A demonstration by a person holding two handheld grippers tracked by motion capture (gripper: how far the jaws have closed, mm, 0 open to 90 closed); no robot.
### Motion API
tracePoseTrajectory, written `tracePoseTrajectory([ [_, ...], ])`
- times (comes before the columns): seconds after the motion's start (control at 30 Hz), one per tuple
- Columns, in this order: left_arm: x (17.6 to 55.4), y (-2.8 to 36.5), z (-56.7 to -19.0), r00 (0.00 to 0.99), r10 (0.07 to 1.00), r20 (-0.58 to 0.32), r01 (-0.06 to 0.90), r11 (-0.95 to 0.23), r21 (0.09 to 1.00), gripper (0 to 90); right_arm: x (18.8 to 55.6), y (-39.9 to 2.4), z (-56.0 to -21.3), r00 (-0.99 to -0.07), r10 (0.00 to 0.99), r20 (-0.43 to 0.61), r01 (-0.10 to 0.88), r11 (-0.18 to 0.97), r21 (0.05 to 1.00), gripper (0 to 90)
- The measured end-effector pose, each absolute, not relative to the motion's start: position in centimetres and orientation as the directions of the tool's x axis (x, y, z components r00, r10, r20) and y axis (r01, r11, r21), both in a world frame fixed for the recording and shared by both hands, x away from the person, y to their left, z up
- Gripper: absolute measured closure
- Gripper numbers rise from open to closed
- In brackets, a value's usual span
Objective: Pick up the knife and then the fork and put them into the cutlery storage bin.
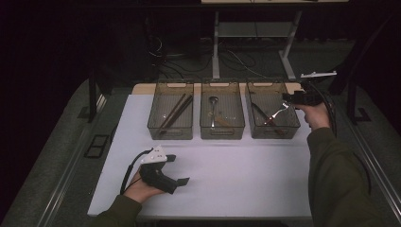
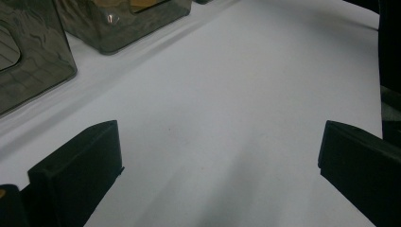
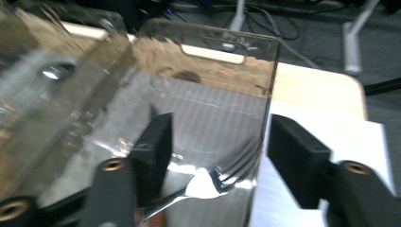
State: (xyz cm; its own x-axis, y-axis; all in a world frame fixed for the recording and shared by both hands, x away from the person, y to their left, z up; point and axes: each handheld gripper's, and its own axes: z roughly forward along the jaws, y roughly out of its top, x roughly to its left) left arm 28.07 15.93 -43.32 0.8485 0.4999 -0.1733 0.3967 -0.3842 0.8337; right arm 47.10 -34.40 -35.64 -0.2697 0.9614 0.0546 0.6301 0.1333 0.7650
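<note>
We are sorting cutlery on the white tabletop [image 1: 227, 165], where three smoky plastic bins stand in a row along the far edge. The left bin [image 1: 170, 117] is holding chopsticks [image 1: 176, 112], the middle bin [image 1: 222, 116] a spoon [image 1: 214, 109], and the right bin [image 1: 273, 115] sits by the far right corner.

The fork [image 1: 279, 112] is lying tilted in the right bin, tines up toward the bin's right wall; in the right gripper view the fork [image 3: 208, 185] is showing its bright head just below the jaws. We are judging it as light, rigid and slick polished metal, not fragile, though likely to clatter and slide on the plastic. The flat neck or mid-handle is looking like the best place to take hold, across the flat faces, not the tines.

The right gripper [image 1: 289, 98] is hovering over that bin's right rim, jaws part open, pads apart from the fork, nothing pinched. The fork is sitting below and slightly left of the gap.

The left gripper [image 1: 178, 169] is resting near the tabletop's near left corner, jaws spread wide and empty, well apart from the bins.
</note>
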Motion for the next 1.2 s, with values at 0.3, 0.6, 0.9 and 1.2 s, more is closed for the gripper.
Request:
tracePoseTrajectory([
  [0.3, 28.1, 15.8, -43.3, 0.85, 0.498, -0.171, 0.395, -0.389, 0.832, 0.0, 45.9, -34.8, -35.5, -0.278, 0.957, 0.082, 0.598, 0.106, 0.794, 27.8],
  [0.6, 28.0, 15.8, -43.5, 0.849, 0.508, -0.145, 0.389, -0.416, 0.822, 0.0, 42.5, -33.3, -35.5, -0.394, 0.913, 0.111, 0.539, 0.131, 0.832, 18.7],
  [0.9, 28.1, 16.0, -43.5, 0.845, 0.515, -0.141, 0.39, -0.417, 0.821, 0.0, 38.1, -31.1, -36.2, -0.485, 0.872, 0.071, 0.488, 0.203, 0.849, 11.7],
  [1.2, 28.1, 16.0, -43.5, 0.843, 0.52, -0.138, 0.39, -0.413, 0.823, 0.0, 33.8, -30.2, -37.9, -0.529, 0.844, 0.087, 0.463, 0.201, 0.863, 11.7],
])
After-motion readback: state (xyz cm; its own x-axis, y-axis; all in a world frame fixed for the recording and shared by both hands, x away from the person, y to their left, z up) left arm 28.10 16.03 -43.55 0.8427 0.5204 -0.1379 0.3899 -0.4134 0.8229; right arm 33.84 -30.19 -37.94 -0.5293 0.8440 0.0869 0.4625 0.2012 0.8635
